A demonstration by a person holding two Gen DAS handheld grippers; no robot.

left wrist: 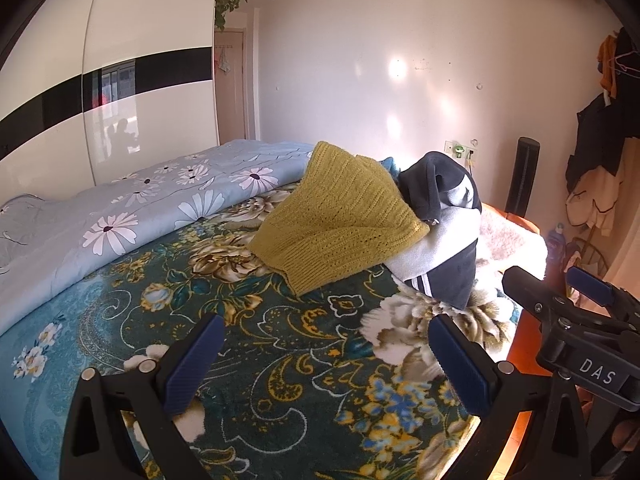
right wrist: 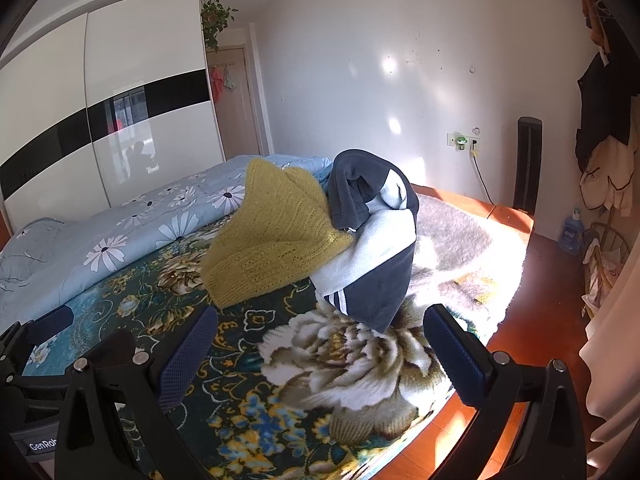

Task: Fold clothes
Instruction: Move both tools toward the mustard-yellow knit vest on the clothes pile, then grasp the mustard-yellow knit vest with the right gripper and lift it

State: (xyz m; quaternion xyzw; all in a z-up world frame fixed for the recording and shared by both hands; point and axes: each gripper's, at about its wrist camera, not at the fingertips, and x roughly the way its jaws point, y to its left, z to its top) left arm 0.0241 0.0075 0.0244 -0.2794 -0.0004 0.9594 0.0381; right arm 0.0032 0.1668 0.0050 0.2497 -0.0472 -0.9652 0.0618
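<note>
A mustard-yellow knit sweater (left wrist: 340, 216) lies heaped on the floral bed blanket (left wrist: 280, 360), leaning on a crumpled navy and white garment with white stripes (left wrist: 444, 240). Both also show in the right wrist view: the sweater (right wrist: 276, 240) and the navy garment (right wrist: 372, 252). My left gripper (left wrist: 324, 360) is open and empty, low over the blanket in front of the pile. My right gripper (right wrist: 320, 356) is open and empty, also short of the pile; it shows at the right of the left wrist view (left wrist: 560, 292).
A rolled light-blue daisy quilt (left wrist: 140, 208) lies along the bed's left side. A fluffy grey-white throw (right wrist: 452, 248) lies behind the clothes. The bed's right edge drops to a wooden floor (right wrist: 540, 320). A wardrobe (right wrist: 100, 120) stands left; hung clothes (right wrist: 608, 152) at right.
</note>
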